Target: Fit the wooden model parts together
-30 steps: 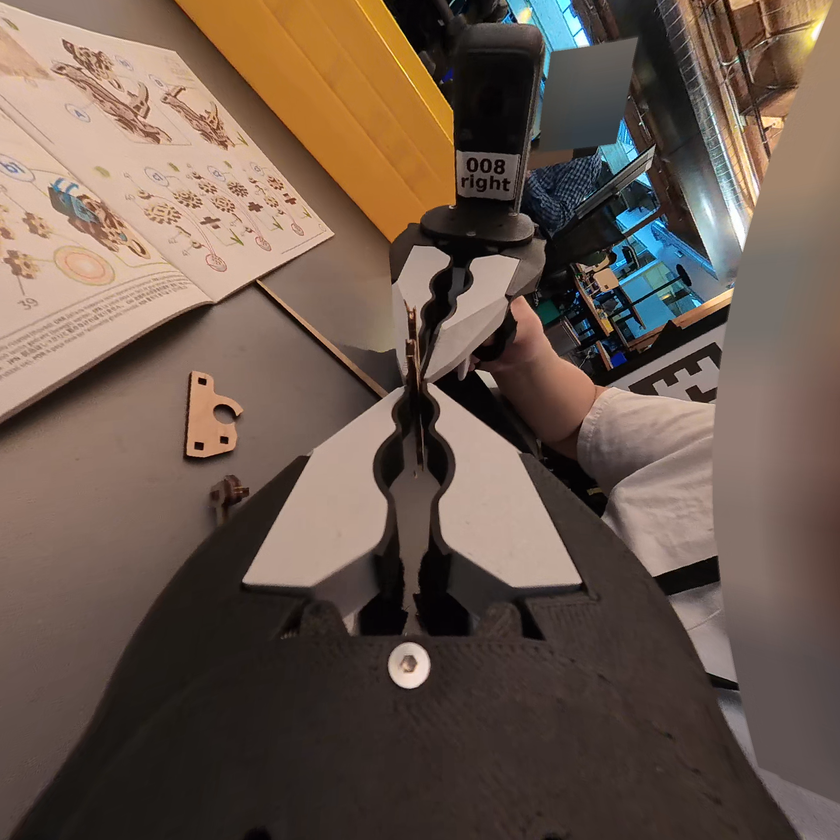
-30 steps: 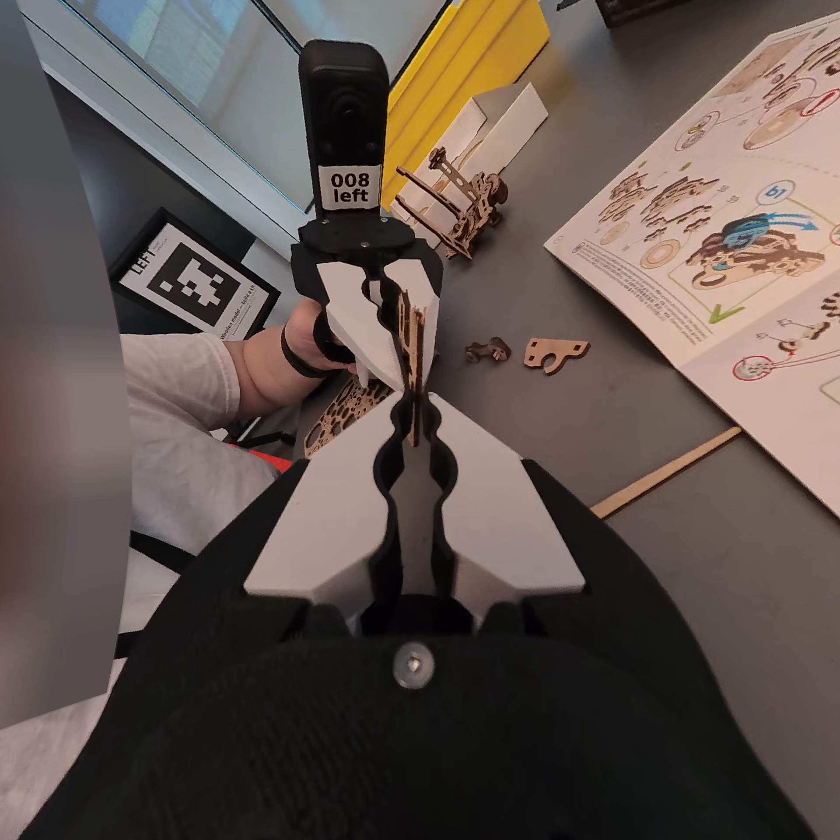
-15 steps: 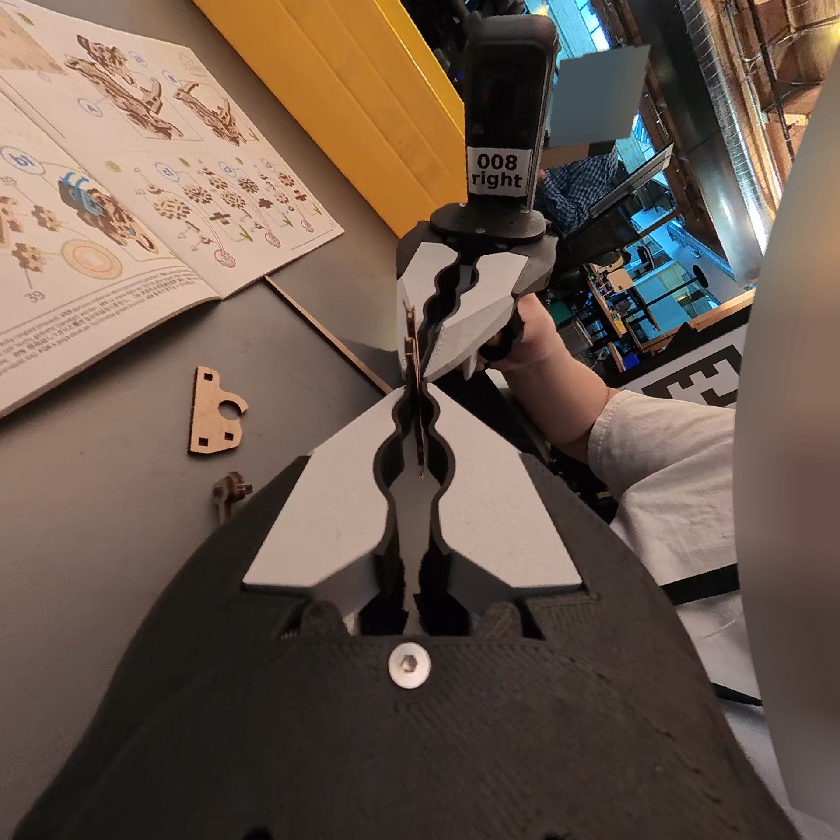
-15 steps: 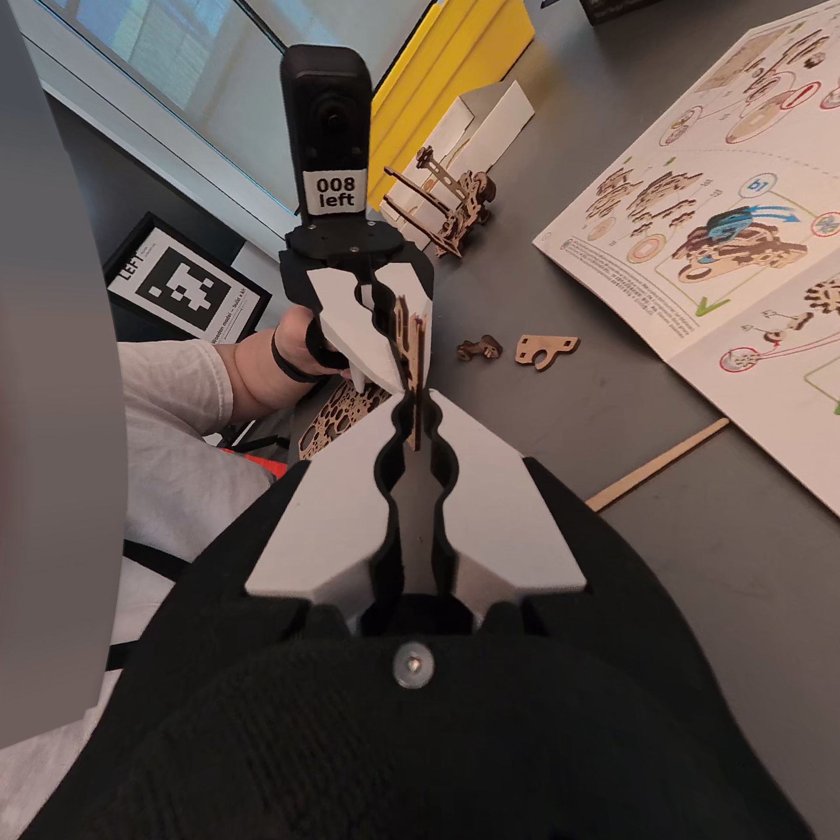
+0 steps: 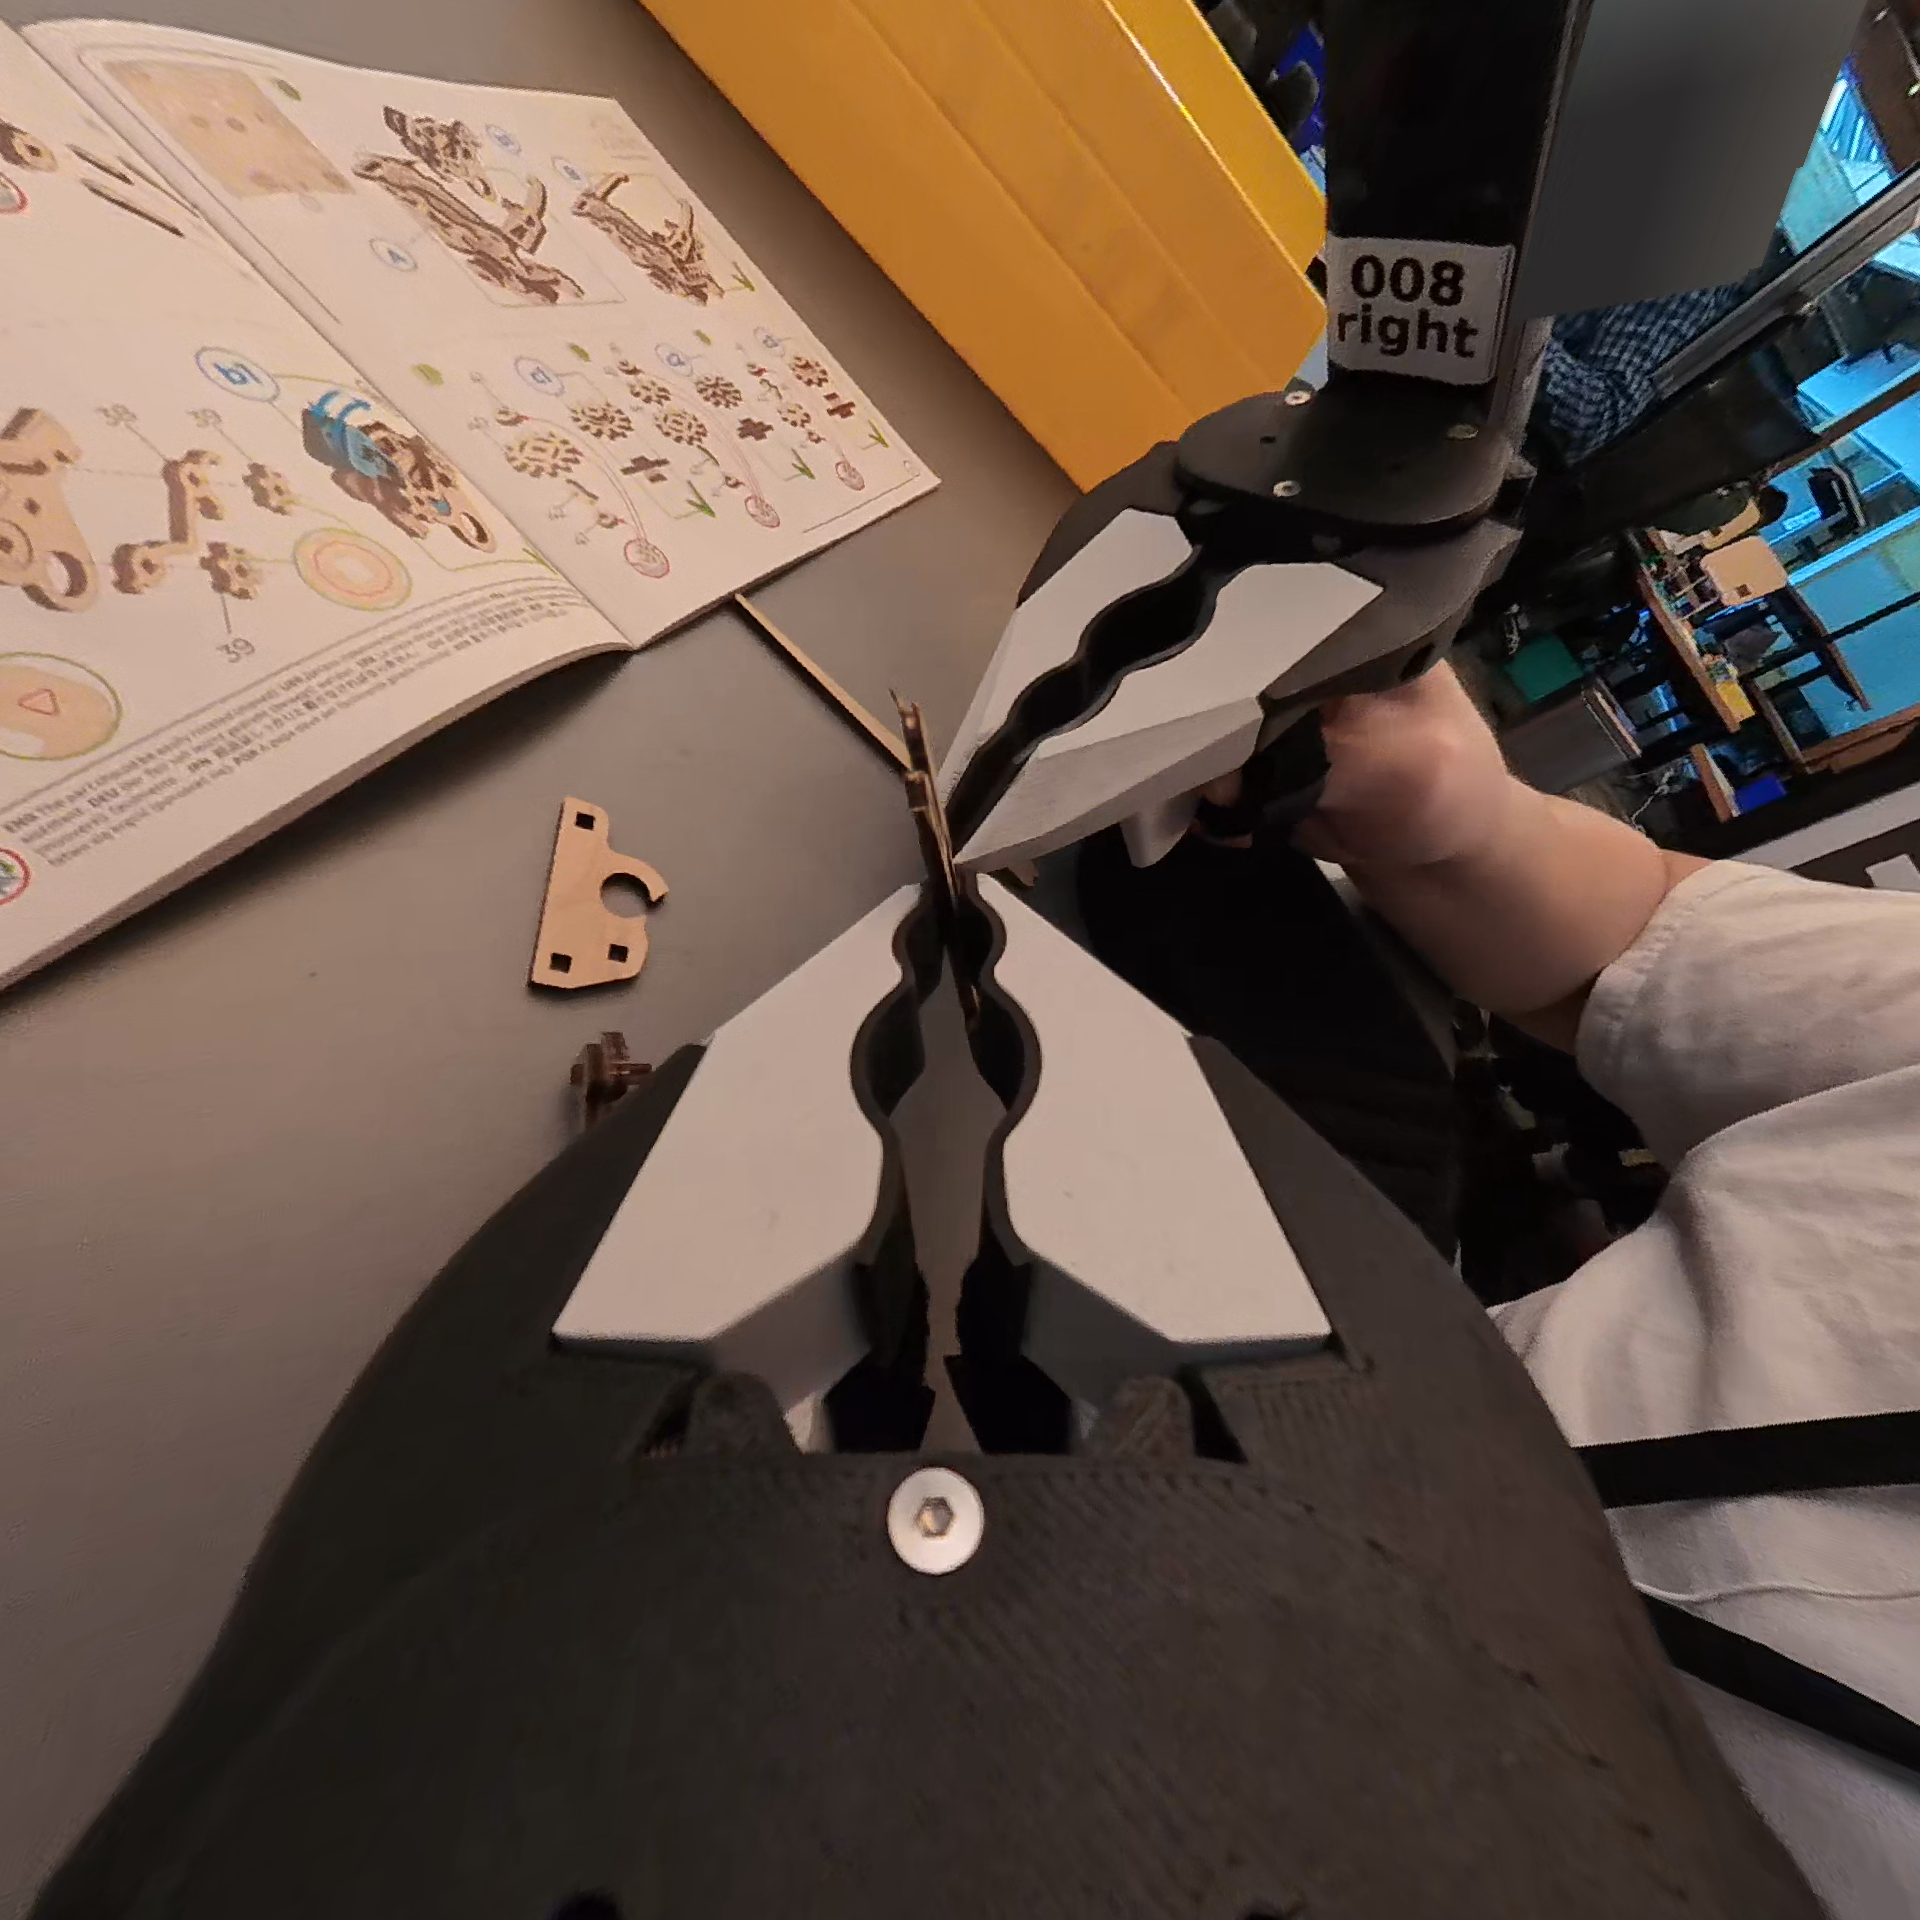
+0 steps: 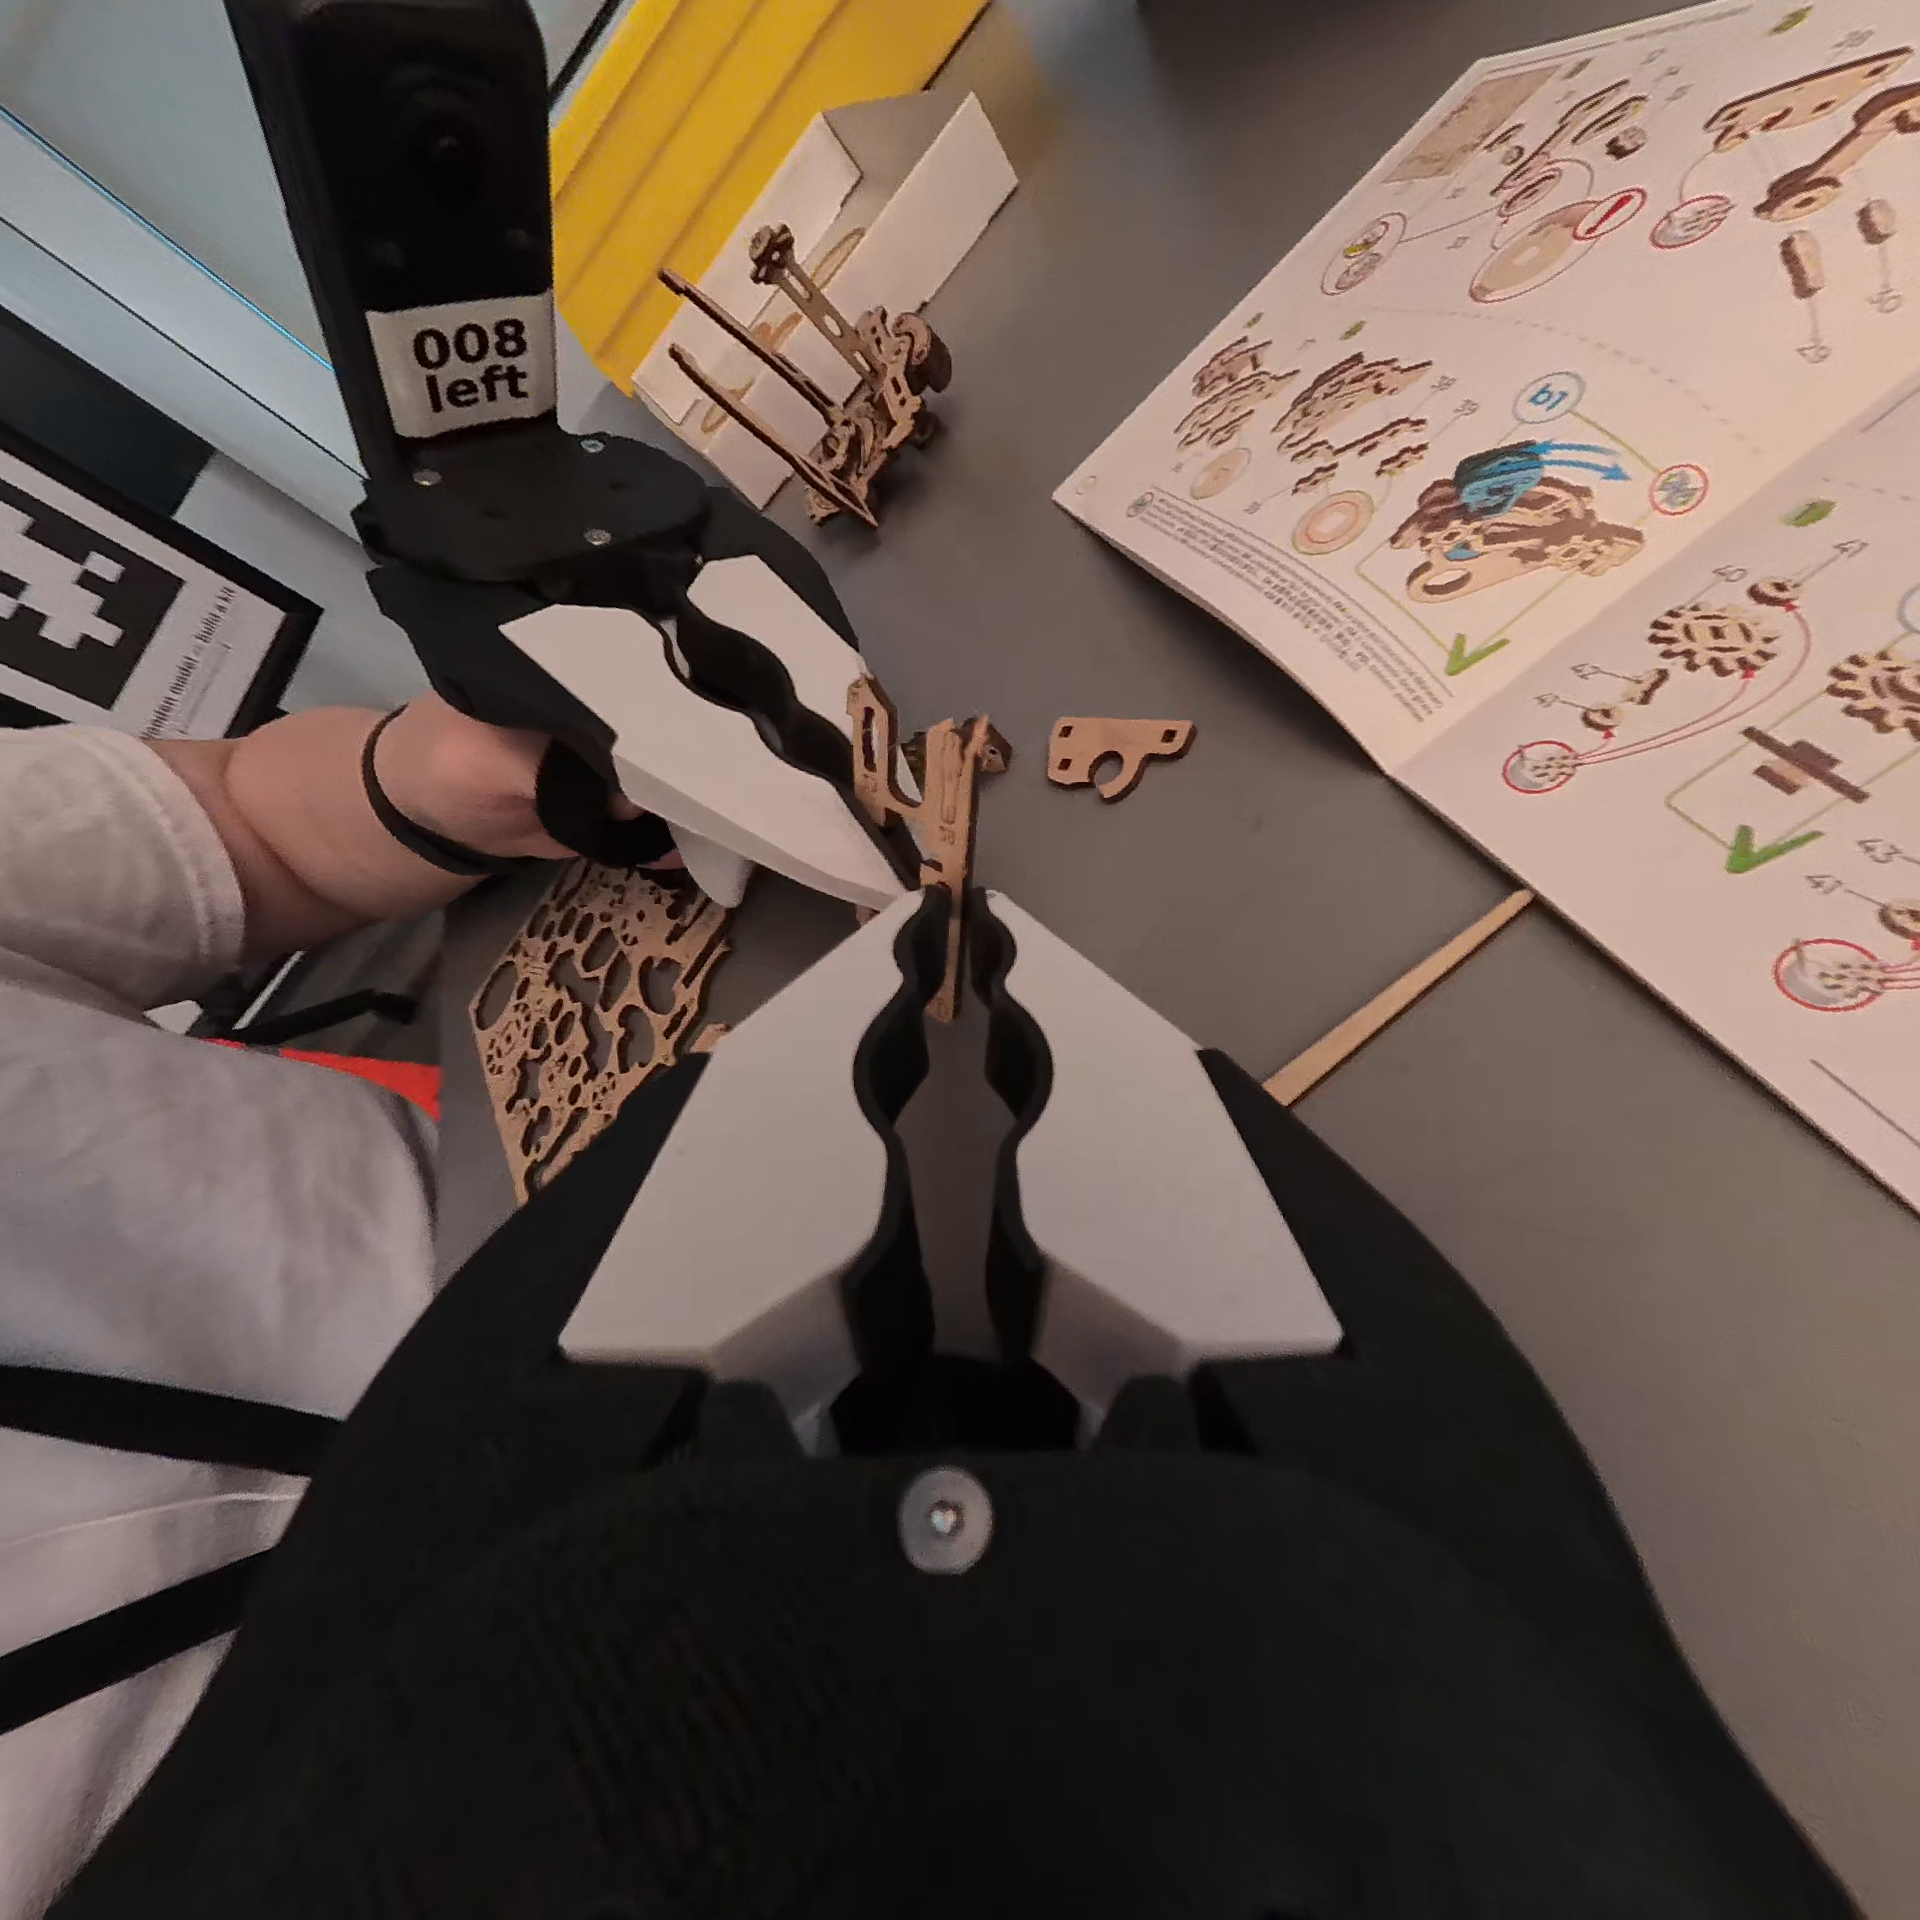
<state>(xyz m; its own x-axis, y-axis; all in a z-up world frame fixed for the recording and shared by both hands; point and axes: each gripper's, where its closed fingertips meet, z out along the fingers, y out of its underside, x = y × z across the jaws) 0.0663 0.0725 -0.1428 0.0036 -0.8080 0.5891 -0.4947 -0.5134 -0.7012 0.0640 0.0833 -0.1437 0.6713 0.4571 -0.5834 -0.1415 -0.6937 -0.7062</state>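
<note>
left tongs [image 5: 948, 896]: clenched on a thin wooden part [image 5: 961, 971], seen edge-on in the left wrist view; its long axis runs along the fingers, pointing forward past the tips
right tongs [image 6: 948, 906]: clenched on a flat wooden strip [image 6: 951, 831]; long axis along the fingers, far end pointing forward and slightly right, over the worktop [image 6: 1299, 914]
second held piece: hooked wooden piece [image 6: 878, 764] at the left tongs' tips, flat face towards the right wrist camera, just beside the strip; whether they touch, cannot tell
meeting point: both tongs tip to tip, above the worktop edge near the person
loose bracket [image 5: 587, 904]: flat on the worktop, long axis pointing away from the left camera, between booklet and tongs
small dark part [image 5: 606, 1070]: near the bracket, half hidden by the left tongs body
booklet [image 5: 343, 416]: open, flat
cut-out sheet [image 6: 592, 1029]: flat, under the left tongs
built model [image 6: 831, 353]: upright by a white box [image 6: 914, 166]
stick [image 6: 1392, 997]: lies diagonal beside the booklet
</note>
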